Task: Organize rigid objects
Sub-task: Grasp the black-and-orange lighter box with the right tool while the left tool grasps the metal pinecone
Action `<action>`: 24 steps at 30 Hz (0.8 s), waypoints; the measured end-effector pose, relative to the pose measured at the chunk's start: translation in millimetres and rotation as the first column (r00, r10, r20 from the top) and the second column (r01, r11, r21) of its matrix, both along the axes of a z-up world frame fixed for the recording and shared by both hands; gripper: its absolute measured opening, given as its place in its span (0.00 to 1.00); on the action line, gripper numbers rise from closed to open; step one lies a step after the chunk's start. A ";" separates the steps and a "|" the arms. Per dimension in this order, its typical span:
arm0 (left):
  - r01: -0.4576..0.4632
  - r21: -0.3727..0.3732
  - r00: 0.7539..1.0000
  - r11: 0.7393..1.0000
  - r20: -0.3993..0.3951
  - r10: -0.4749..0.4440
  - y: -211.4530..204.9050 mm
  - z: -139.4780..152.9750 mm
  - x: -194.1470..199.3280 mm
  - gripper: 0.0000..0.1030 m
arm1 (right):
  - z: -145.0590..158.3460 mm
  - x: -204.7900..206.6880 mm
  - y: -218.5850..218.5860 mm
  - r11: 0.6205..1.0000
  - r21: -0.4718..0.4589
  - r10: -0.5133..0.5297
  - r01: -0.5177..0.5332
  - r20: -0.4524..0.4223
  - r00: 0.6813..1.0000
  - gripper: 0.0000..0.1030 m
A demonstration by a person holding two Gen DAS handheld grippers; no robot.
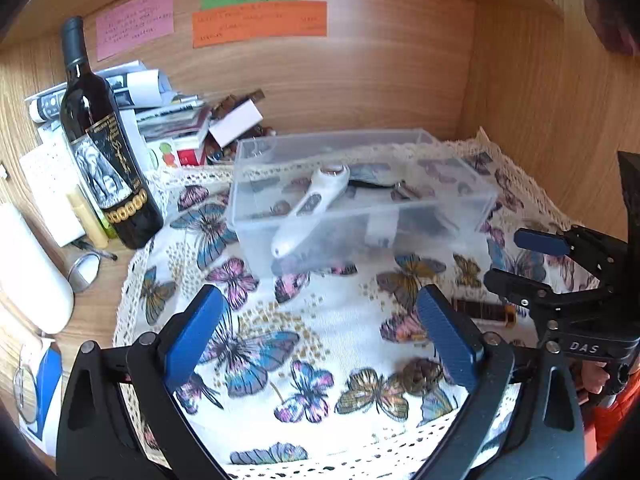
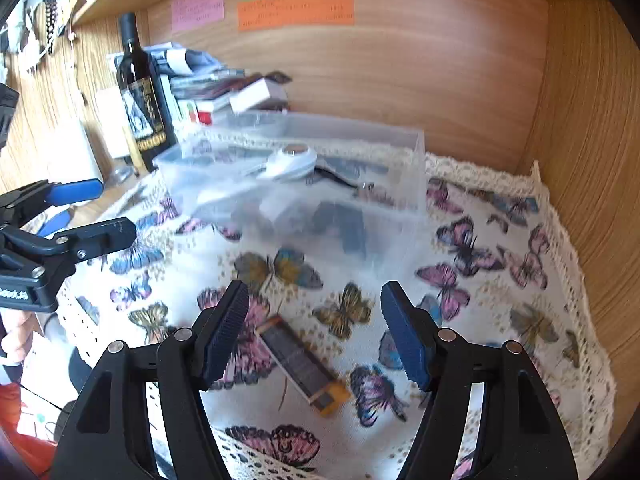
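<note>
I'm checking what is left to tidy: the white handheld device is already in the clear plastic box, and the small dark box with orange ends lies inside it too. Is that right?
Not quite. The white handheld device is in the clear plastic box, but the small dark box with orange ends lies outside it, on the butterfly cloth in front of the right gripper, as the right wrist view shows.

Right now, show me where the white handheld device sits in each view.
Left wrist view: white handheld device at centre, inside the clear plastic box.
Right wrist view: its round head upper centre, same box, blurred.
Shared landmark: the wine bottle, left of the box.
</note>
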State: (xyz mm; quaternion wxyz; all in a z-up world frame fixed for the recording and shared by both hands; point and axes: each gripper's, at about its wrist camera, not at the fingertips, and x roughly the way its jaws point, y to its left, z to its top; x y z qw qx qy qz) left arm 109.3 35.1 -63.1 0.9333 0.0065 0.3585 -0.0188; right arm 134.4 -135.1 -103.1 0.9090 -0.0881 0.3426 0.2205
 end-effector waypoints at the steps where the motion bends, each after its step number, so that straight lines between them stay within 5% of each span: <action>1: 0.000 0.002 1.000 1.000 -0.010 0.000 -2.2 -4.9 -2.2 0.96 | -5.3 -0.3 0.0 1.000 -0.004 0.000 0.000 -0.012 1.000 0.64; 4: 0.016 -0.030 0.999 0.999 -0.051 -0.018 -9.0 -21.0 -7.6 0.96 | -22.0 -0.1 0.6 1.000 -0.021 0.007 -0.008 -0.062 0.998 0.60; 12: 0.042 -0.095 0.991 0.995 -0.124 -0.054 -22.9 -48.6 -14.1 0.95 | -40.9 0.3 -2.5 0.999 -0.033 0.034 -0.038 -0.120 0.992 0.25; 18: 0.088 -0.094 0.983 0.992 -0.153 -0.102 -41.3 -60.8 -14.7 0.74 | -40.1 -5.4 -7.1 1.000 0.001 0.028 -0.028 -0.117 0.993 0.21; 21: 0.103 -0.071 0.982 0.992 -0.155 -0.113 -50.7 -66.2 -15.3 0.54 | -37.5 -8.1 -8.2 0.999 0.020 0.028 -0.026 -0.113 0.993 0.21; 22: 0.109 -0.061 0.983 0.992 -0.144 -0.117 -52.7 -66.0 -16.3 0.38 | -36.3 -9.1 -8.5 0.999 0.024 0.025 -0.023 -0.109 0.994 0.21; 24: 0.122 -0.072 0.981 0.990 -0.141 -0.131 -53.7 -64.9 -16.5 0.32 | -32.9 -11.0 -9.7 0.999 0.031 0.019 -0.016 -0.096 0.995 0.21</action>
